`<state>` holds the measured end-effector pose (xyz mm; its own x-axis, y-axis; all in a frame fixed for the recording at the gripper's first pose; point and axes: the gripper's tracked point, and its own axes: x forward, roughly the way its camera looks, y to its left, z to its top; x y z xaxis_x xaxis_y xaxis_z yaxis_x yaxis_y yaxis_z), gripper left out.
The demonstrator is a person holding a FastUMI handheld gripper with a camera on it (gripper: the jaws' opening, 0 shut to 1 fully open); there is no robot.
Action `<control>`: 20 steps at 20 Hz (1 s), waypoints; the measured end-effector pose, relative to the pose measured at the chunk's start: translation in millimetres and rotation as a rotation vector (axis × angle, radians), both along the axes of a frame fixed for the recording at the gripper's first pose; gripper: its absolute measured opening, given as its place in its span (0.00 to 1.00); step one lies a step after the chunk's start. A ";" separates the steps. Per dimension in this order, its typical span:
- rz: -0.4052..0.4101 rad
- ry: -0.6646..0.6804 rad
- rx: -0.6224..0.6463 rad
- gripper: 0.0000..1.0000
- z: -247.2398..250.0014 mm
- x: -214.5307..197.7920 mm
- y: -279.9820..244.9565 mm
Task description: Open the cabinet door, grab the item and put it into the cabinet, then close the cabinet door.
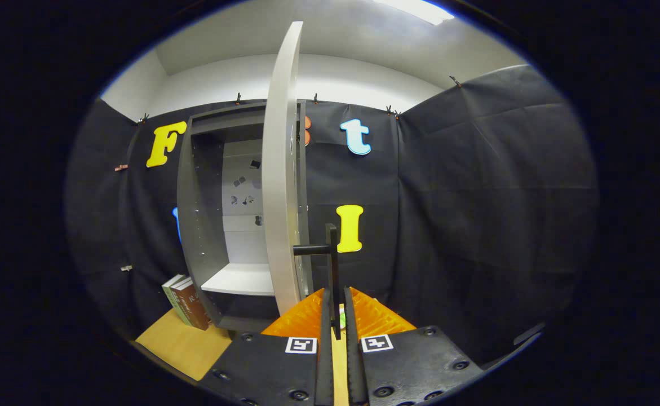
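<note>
gripper (335,304) clamping door handle (332,259), wooden table (177,344)

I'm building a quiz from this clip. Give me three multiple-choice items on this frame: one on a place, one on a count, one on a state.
1. Where do the books stand?
A. on the table beside the cabinet's outer side wall
B. on the cabinet shelf
C. between the jaws

2. How many books?
A. two
B. five
C. none

3. How is the cabinet door?
A. shut
B. swung open
C. off its hinges

Answers: 1 A, they lean by the cabinet on the wooden table. 2 A, two spines show. 3 B, the shelf is exposed, and the gripper has its jaws closed on the door's handle.
</note>
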<state>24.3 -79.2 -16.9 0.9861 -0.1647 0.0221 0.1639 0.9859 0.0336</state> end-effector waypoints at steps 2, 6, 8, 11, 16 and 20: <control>-0.048 -0.028 -0.034 0.17 8.7 -8.7 -8.3; 0.059 -0.149 -0.070 0.58 34.5 -8.7 23.0; 0.135 -0.142 -0.058 0.96 27.6 -3.3 46.4; 0.234 0.004 -0.007 0.95 -15.5 -12.8 84.4; 0.285 0.242 0.059 0.98 -93.7 -15.6 118.3; 0.284 0.394 0.069 0.98 -153.7 -13.2 125.4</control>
<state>11.1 46.2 -170.6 0.9234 0.1236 -0.3634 -0.0973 0.9912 0.0898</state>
